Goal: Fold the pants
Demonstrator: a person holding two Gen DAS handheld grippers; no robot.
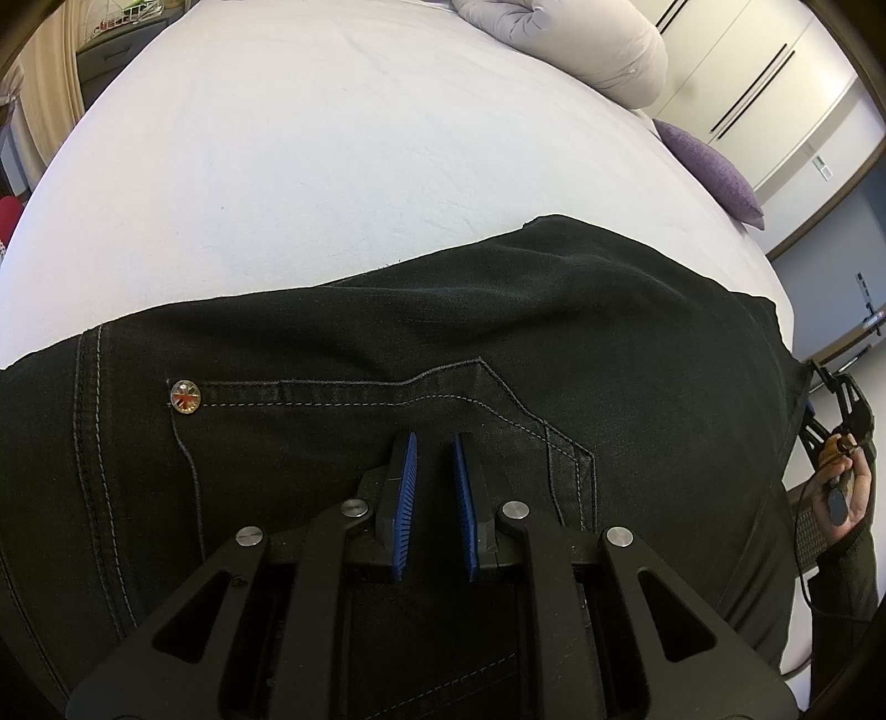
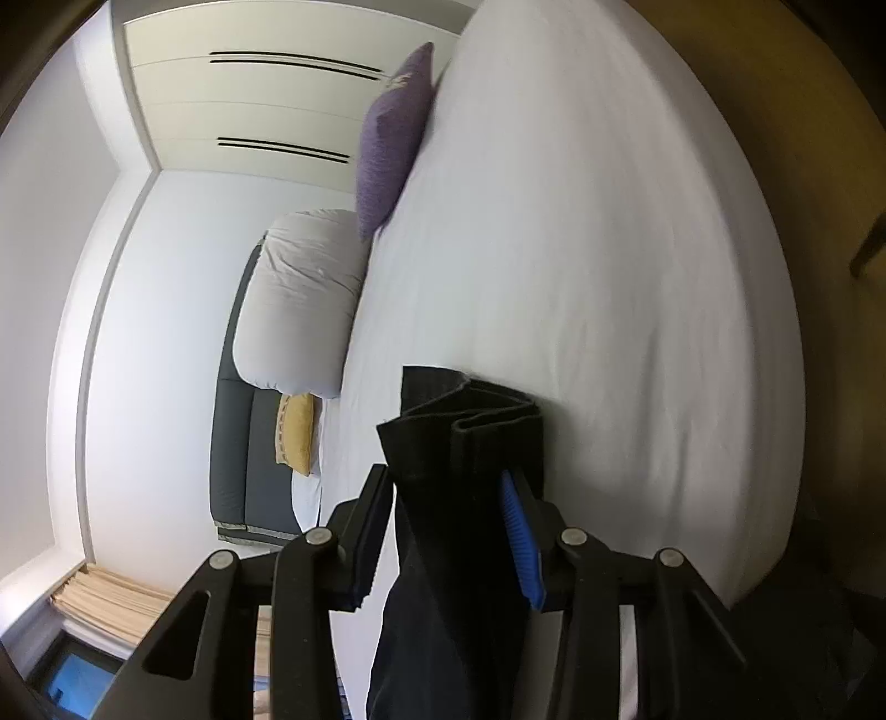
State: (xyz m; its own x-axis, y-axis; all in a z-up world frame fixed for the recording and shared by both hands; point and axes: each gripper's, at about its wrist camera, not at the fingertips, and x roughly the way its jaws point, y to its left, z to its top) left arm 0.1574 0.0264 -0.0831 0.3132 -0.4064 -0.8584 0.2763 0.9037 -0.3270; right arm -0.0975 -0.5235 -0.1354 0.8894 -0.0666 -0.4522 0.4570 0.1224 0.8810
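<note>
Black jeans (image 1: 498, 310) lie across the white bed (image 1: 332, 138), back pocket and a metal rivet (image 1: 185, 396) facing up. My left gripper (image 1: 434, 440) points down at the pocket, its blue pads almost together with nothing pinched between them. At the right edge of the left wrist view a gloved hand holds my right gripper (image 1: 844, 401) at the raised end of the jeans. In the right wrist view the right gripper (image 2: 446, 473) is shut on a folded bundle of the black pants (image 2: 470, 421), which fills the gap and hangs below the fingers.
A purple cushion (image 1: 714, 166) (image 2: 393, 133) and a rolled grey duvet (image 1: 581, 39) (image 2: 299, 299) lie at the head of the bed. A yellow cushion (image 2: 296, 437) rests against a dark headboard. White wardrobe doors (image 1: 747, 72) stand beyond. Bare sheet (image 2: 581, 221) stretches past the jeans.
</note>
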